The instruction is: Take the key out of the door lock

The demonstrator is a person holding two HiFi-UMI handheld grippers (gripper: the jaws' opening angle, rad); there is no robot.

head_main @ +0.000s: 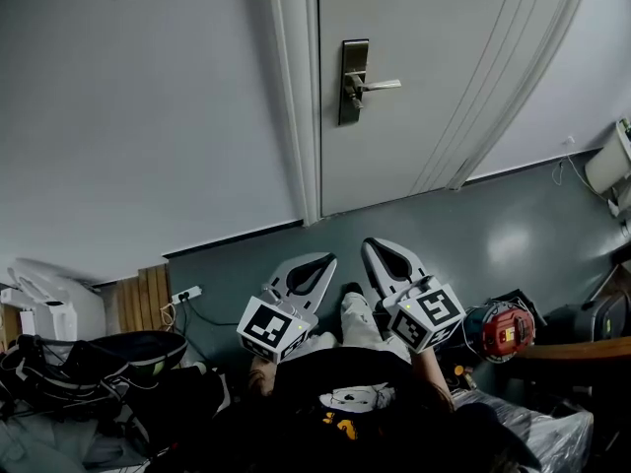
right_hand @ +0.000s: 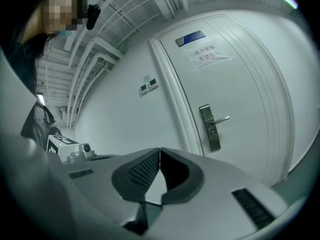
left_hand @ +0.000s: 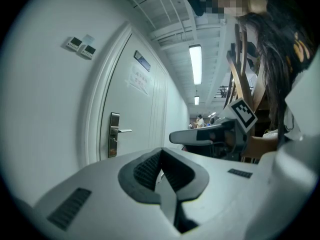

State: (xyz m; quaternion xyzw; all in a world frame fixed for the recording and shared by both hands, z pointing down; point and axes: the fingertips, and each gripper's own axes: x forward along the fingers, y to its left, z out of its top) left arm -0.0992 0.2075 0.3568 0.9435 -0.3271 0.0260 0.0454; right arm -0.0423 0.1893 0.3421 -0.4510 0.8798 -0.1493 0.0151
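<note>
Corridor, grey floor (head_main: pixel 513 235), white wall (head_main: pixel 148 116) at left, closed white door (head_main: pixel 434 87) upper centre of the head view. Metal lock plate (head_main: pixel 352 67) with lever handle (head_main: pixel 380 85) on the door's left edge; small nub under the handle, too small to say it is the key. Left gripper (head_main: pixel 328 258) and right gripper (head_main: pixel 371 243) low centre, side by side, tips toward the door, well apart from the lock. Left gripper fingers (left_hand: pixel 150 166) closed together, nothing between; right gripper fingers (right_hand: pixel 145 170) likewise closed and empty. Power strip (head_main: pixel 185 294) on the floor by the wall, red device (head_main: pixel 506 328) lower right.
</note>
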